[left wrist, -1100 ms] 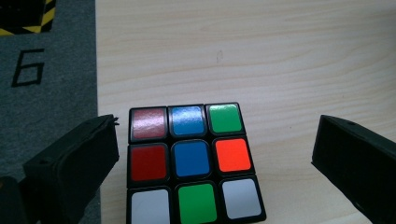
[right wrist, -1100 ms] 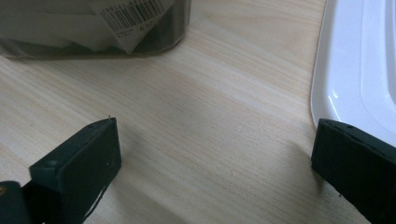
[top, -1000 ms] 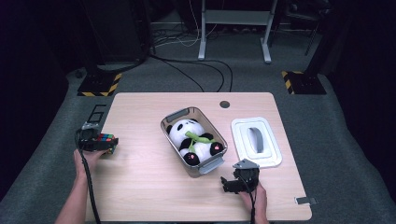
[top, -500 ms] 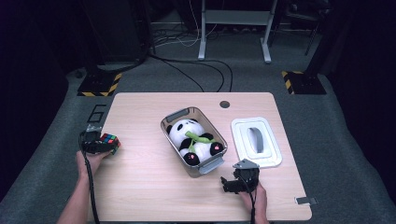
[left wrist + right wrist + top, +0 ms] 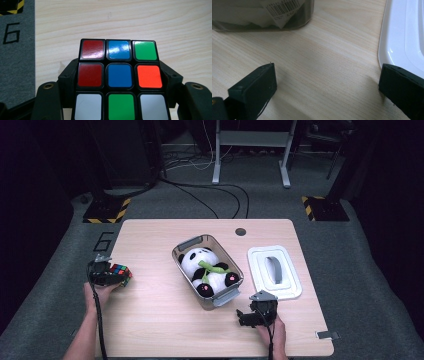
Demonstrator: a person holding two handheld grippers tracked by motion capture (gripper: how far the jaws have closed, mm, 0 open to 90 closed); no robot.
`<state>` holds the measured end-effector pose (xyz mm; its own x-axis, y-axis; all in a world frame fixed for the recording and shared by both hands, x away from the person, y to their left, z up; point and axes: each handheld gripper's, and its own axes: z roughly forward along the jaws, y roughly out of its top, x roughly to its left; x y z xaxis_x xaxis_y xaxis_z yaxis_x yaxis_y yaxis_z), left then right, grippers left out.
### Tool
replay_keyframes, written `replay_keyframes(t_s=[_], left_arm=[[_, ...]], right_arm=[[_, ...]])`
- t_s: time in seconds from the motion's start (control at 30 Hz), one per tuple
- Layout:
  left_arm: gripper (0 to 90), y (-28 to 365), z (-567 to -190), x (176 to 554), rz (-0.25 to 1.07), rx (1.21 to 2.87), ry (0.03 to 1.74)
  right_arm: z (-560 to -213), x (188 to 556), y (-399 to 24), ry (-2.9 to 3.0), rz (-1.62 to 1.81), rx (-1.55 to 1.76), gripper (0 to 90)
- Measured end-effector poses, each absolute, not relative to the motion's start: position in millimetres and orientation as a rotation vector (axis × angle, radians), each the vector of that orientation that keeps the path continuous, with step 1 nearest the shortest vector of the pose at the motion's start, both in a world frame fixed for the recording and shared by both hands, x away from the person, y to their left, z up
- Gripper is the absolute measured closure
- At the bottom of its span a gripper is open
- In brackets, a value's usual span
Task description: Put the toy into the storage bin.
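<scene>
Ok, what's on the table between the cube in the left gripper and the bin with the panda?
Nothing: the high view shows bare table between the cube and the bin.

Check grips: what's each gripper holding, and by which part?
Left gripper, jaws just closed, clamps the puzzle cube by two opposite side faces. Right gripper is open over bare table, holding nothing.

Left tongs (image 5: 116,276) have just closed to a grip; right tongs (image 5: 248,316) gape wide.
</scene>
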<state>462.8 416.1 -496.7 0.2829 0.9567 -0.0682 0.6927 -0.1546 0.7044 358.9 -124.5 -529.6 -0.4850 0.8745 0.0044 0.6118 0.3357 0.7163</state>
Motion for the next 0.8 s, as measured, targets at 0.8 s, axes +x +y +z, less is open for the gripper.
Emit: replay_keyframes(t_s=[0.8], left_arm=[[33.9,382.2,-464.1,455.6,0.539,1.958,1.367]], right_arm=[[-529.6,358.9,-124.5,2.224,0.941,1.312,0.8]])
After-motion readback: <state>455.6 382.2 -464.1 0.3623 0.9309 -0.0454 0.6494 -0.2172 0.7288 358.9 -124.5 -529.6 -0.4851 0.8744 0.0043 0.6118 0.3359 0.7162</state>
